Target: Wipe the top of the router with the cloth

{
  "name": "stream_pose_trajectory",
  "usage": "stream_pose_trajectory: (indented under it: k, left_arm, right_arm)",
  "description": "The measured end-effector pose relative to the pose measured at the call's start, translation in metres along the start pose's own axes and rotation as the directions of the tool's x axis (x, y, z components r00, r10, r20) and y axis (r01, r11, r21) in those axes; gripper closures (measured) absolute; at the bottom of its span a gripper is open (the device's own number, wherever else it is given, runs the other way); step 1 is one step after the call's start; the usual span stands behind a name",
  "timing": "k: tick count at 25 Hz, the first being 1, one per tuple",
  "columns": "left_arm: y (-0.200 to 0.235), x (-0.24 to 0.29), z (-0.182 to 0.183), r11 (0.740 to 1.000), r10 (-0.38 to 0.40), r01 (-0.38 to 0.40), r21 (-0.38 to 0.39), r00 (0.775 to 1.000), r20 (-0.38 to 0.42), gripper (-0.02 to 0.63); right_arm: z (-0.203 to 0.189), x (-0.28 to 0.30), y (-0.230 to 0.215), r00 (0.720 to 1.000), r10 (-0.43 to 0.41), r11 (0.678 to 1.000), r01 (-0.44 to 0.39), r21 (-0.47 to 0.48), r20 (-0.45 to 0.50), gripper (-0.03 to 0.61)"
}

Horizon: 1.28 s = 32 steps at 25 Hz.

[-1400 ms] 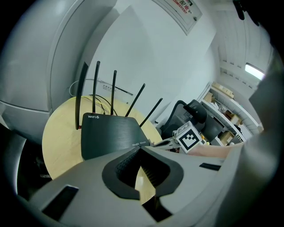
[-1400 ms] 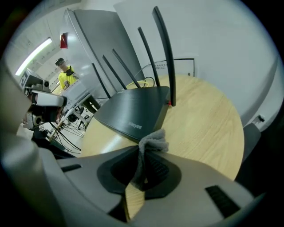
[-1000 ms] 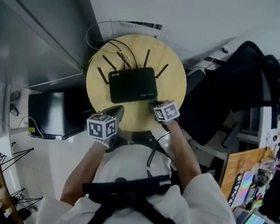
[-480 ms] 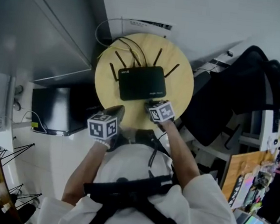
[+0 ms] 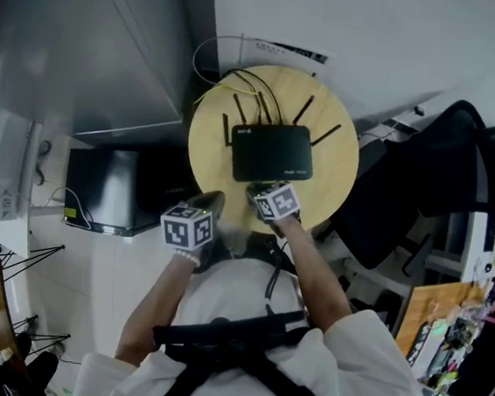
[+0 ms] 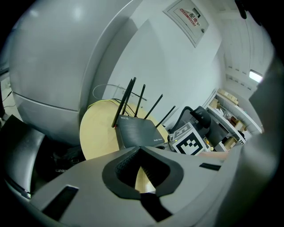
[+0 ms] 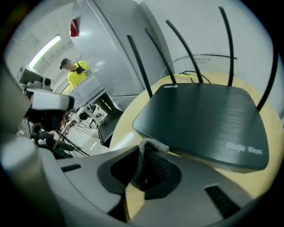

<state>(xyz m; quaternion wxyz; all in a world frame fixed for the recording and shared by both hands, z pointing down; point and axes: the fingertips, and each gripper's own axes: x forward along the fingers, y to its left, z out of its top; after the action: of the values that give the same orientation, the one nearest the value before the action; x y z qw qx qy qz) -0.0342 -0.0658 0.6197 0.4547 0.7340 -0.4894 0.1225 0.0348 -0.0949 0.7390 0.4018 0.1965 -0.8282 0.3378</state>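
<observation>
Right gripper [image 7: 145, 146] clenched on cloth [image 7: 142, 162] just beside the near edge of the router [image 7: 204, 119] on the table [image 5: 209, 145], left gripper [image 6: 140, 148] closed empty; wiping not yet begun, I judge, so next I lay cloth onto the top and sweep across.

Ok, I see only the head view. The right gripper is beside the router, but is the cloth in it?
Observer: Yes. In the right gripper view, the right gripper is shut on a thin grey cloth.
Operator: Does the cloth lie on the top?
Observer: Not on top; its end sits at the near edge of the router.
Operator: And the left gripper?
Observer: The left gripper is shut, with nothing between its jaws.
</observation>
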Motion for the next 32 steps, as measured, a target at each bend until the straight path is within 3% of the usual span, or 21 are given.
stream_pose_trajectory:
  k: [11, 16, 20, 27, 32]
  left_arm:
    - [0.033, -0.011, 0.004, 1.0, -0.005, 0.005, 0.0, 1.0, -0.022, 0.617]
    - [0.045, -0.014, 0.011, 0.999, -0.028, 0.028, 0.017, 0.999, -0.035, 0.617]
    - [0.057, -0.017, 0.018, 0.998, -0.048, 0.05, 0.036, 0.998, -0.049, 0.617]
    - [0.08, -0.025, 0.032, 0.995, -0.087, 0.09, 0.04, 0.995, -0.056, 0.617]
    - [0.094, -0.029, 0.042, 0.993, -0.109, 0.11, 0.029, 0.992, -0.061, 0.617]
  right_arm:
    - [0.021, 0.028, 0.033, 1.0, -0.001, 1.0, 0.001, 0.008, 0.011, 0.54]
    - [0.035, 0.037, 0.05, 0.998, -0.003, 0.998, 0.0, 0.055, 0.057, 0.54]
    - [0.057, 0.041, 0.054, 0.993, -0.067, 0.992, 0.055, 0.116, 0.102, 0.54]
    - [0.088, 0.051, 0.034, 0.968, -0.234, 0.925, 0.194, 0.327, 0.09, 0.54]
    - [0.099, 0.061, 0.02, 0.941, -0.334, 0.881, 0.292, 0.373, 0.051, 0.54]
